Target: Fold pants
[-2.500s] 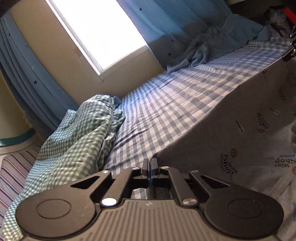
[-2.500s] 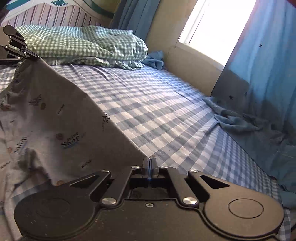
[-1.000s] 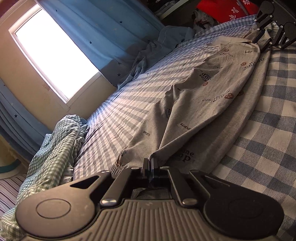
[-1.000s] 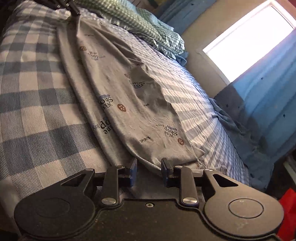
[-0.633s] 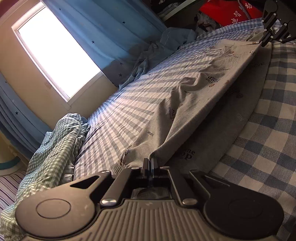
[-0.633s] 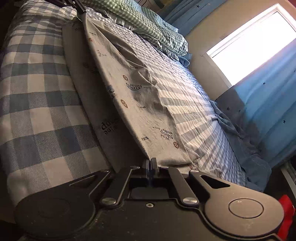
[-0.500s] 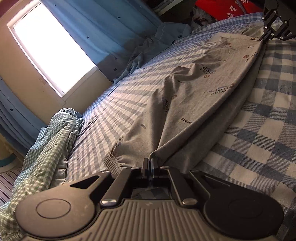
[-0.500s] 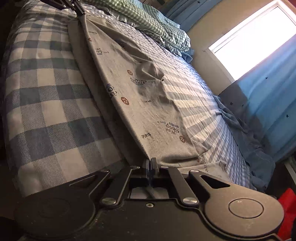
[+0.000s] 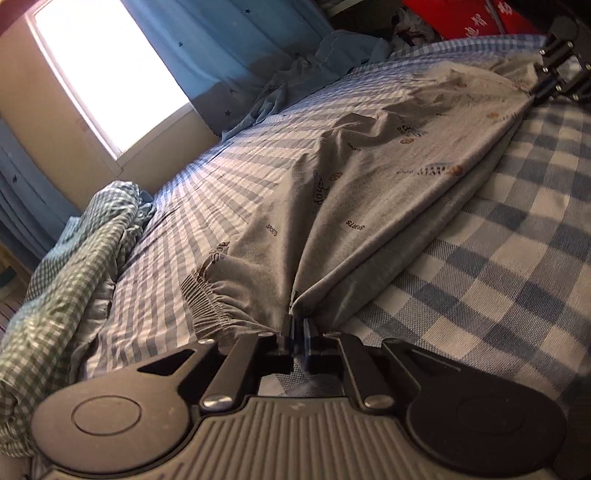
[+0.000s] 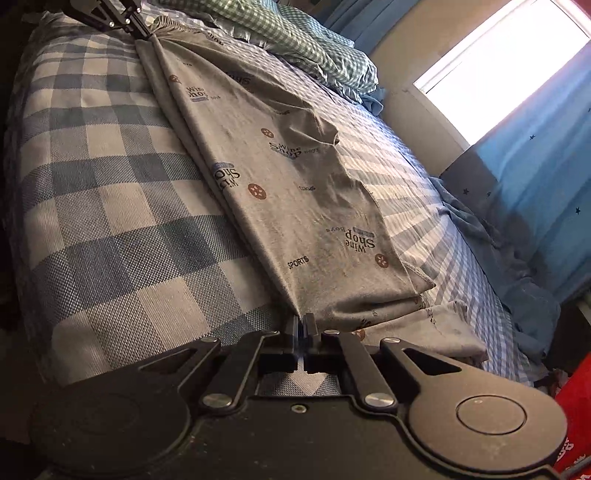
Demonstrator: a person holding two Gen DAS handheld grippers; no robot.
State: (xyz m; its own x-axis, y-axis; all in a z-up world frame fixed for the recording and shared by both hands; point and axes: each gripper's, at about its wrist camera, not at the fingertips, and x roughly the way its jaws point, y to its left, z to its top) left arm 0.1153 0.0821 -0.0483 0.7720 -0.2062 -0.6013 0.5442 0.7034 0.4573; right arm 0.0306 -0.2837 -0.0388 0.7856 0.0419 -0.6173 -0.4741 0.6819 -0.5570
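Observation:
Grey printed pants (image 9: 369, 192) lie lengthwise on the blue checked bed (image 9: 498, 295), folded along their length with one leg over the other. My left gripper (image 9: 297, 325) is shut on the waist corner beside the elastic waistband (image 9: 210, 299). My right gripper (image 10: 303, 325) is shut on the cuff end of the pants (image 10: 280, 192). Each gripper shows in the other's view, the right one (image 9: 543, 88) and the left one (image 10: 142, 33), at the far end of the pulled edge.
A green checked duvet (image 9: 62, 258) is bunched near the head of the bed. A blue cloth (image 10: 498, 251) lies by the curtain under the bright window (image 9: 110, 74). A red item (image 10: 576, 417) sits past the foot of the bed.
The pants came down from hanging raised to lying on the bed. The right gripper opened briefly, then shut on the cuff again. Both grippers now hold the edge low and taut.

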